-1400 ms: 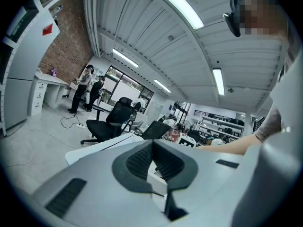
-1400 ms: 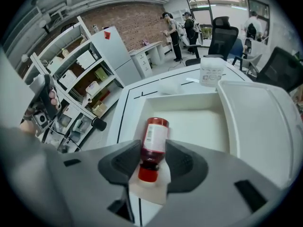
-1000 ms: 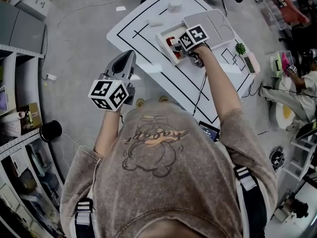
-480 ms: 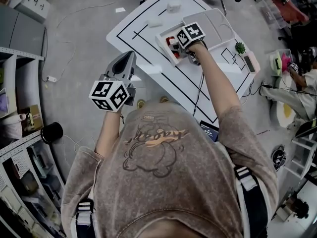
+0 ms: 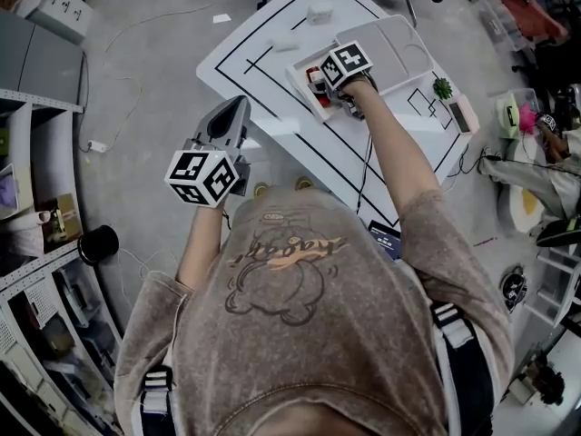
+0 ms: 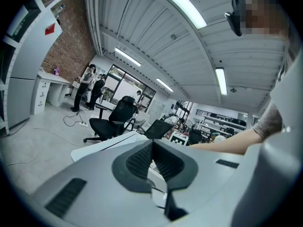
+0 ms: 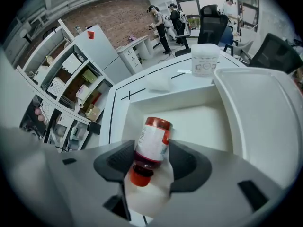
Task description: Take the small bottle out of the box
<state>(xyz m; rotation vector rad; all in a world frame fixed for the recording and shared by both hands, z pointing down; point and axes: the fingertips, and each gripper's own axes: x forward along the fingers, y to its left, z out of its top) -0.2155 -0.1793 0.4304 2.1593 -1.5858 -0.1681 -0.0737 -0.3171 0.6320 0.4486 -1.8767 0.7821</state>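
The small bottle (image 7: 152,143), with red contents, a white label and a red cap, sits between the 2 jaws of the right gripper (image 7: 151,148). Its cap points back toward the gripper's body and its base points out past the jaw tips into the box (image 7: 142,109). The pads touch it on both sides. Those jaws have just been closing, so the pinch looks freshly tightened, not long settled.

Beyond the jaw tips lies the box's pale floor, and I cannot tell whether the bottle's base has left it. To the right of the jaws the box's open lid (image 7: 255,112) lies flat. Further out past the tips stands a white tub (image 7: 205,59) on the table (image 5: 300,143).

Compared with the head views of the last second, the right gripper has barely shifted and remains over the box, so the bottle is not out yet. The grasp appears done and the lift is the step left, keeping the bottle clear of the box's near wall as it rises.

The left gripper (image 6: 151,143) has its 2 jaws pressed together on nothing. It is well apart from the box, off the table's near edge, unchanged.
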